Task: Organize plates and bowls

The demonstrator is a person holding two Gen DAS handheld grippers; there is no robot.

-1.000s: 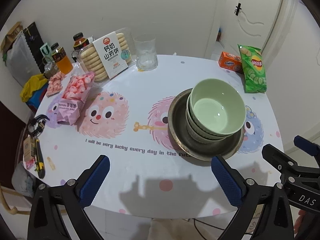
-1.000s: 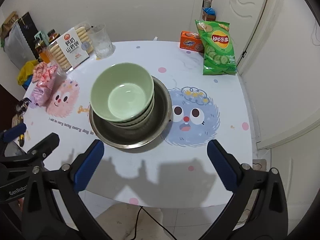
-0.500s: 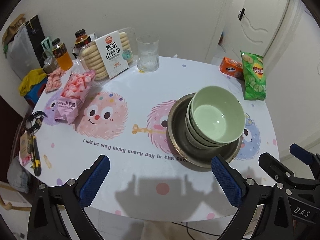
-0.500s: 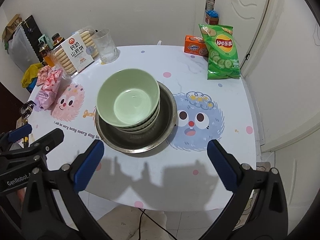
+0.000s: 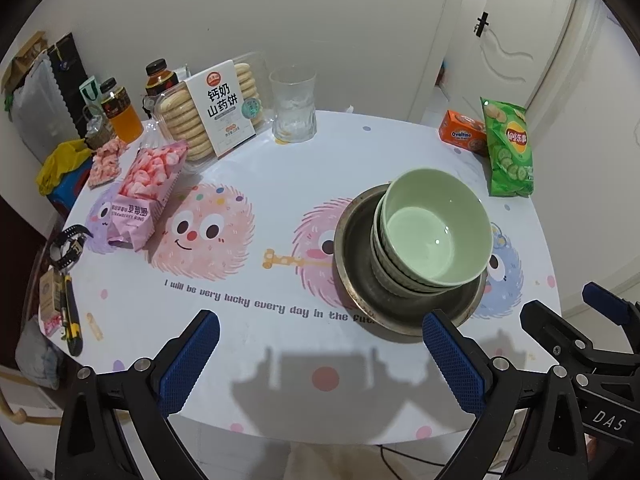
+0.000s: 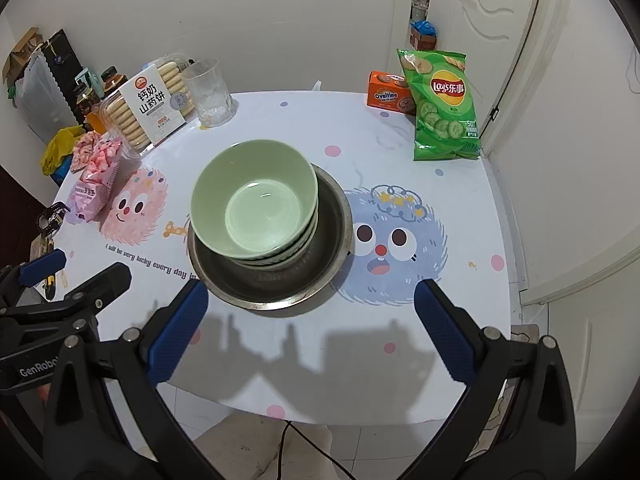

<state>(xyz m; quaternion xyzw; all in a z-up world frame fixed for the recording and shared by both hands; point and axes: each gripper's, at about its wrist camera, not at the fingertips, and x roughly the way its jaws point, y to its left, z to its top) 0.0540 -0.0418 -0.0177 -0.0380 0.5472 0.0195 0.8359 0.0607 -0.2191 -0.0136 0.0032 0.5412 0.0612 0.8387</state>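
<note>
1. White-walled room with a white panelled door (image 6: 486, 36) at 1 o'clock; round white table (image 6: 304, 136) printed with fuzzy cartoon monsters filling the middle of both views.
2. Stack of pale green ceramic bowls (image 6: 256, 204) nested upright inside a wide, shallow stainless steel basin (image 6: 276, 280), near the table's centre; in the left wrist view the same stack (image 5: 434, 226) at 3 o'clock, the basin (image 5: 362, 276) under it.
3. Left gripper (image 5: 320, 356) hanging over the near table edge at 6 o'clock, blue-padded fingers (image 5: 190, 360) spread wide, nothing between them, apart from the basin.
4. Right gripper (image 6: 310, 330) likewise at 6 o'clock, fingers (image 6: 442, 338) spread wide and empty, the basin's near rim lying just beyond the gap.
5. Green crisp bag (image 6: 442, 106) at 1 o'clock, overlapping a small orange Ovaltine box (image 6: 386, 92) just to its left.
6. Clear drinking glass (image 6: 210, 92) at 11 o'clock, touching or just beside a clear plastic tray of pale round biscuits (image 6: 146, 106) with a white label.
7. Pink packet of strawberry ring sweets (image 6: 96, 178) at 9 o'clock; amber-filled bottles (image 5: 120, 110) behind the biscuits at 10 o'clock.
8. Yellow-and-black utility knife (image 5: 70, 320) at the table's left rim, 8 o'clock in the left wrist view.
</note>
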